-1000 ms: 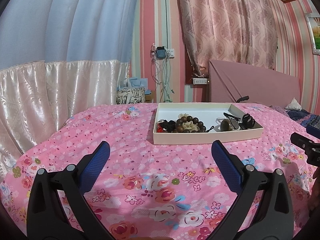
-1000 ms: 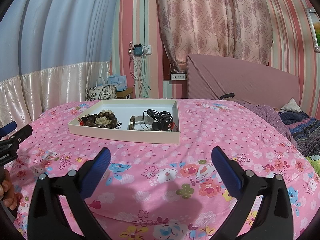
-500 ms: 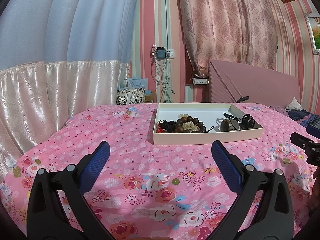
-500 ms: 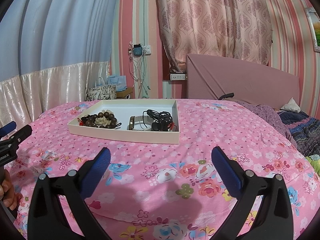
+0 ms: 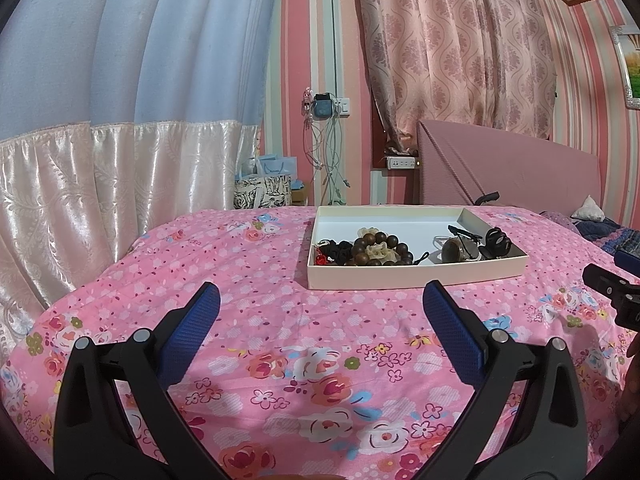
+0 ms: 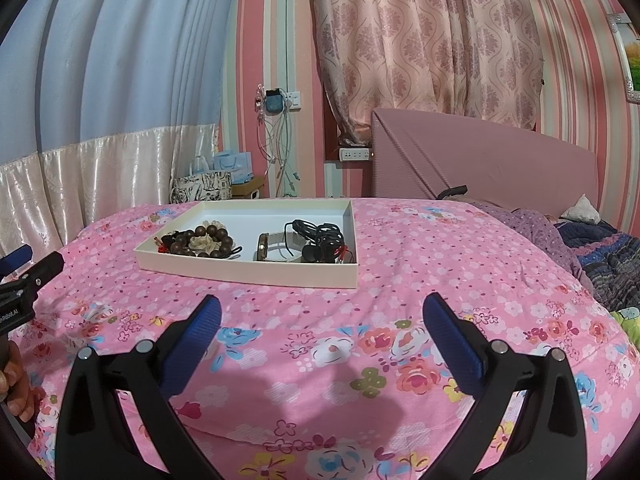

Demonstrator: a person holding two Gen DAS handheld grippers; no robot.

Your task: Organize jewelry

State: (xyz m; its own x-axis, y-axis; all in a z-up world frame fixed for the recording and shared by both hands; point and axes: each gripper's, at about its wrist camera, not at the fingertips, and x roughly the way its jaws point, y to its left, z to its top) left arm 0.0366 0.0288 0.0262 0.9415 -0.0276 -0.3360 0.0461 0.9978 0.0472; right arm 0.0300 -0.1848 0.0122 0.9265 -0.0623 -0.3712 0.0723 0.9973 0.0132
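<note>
Nothing moved | left gripper (image 5: 320, 304), right gripper (image 6: 320, 316) level, jaws spread | tray (image 6: 248, 270) ahead

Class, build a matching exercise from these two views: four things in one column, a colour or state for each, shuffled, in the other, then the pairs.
1. tray
2. bead bracelet
3. bedspread
4. right tongs

A. pink, floral
B. open, holding nothing
C. cream
D. dark brown

Pairs: 1-C, 2-D, 3-A, 4-B
</note>
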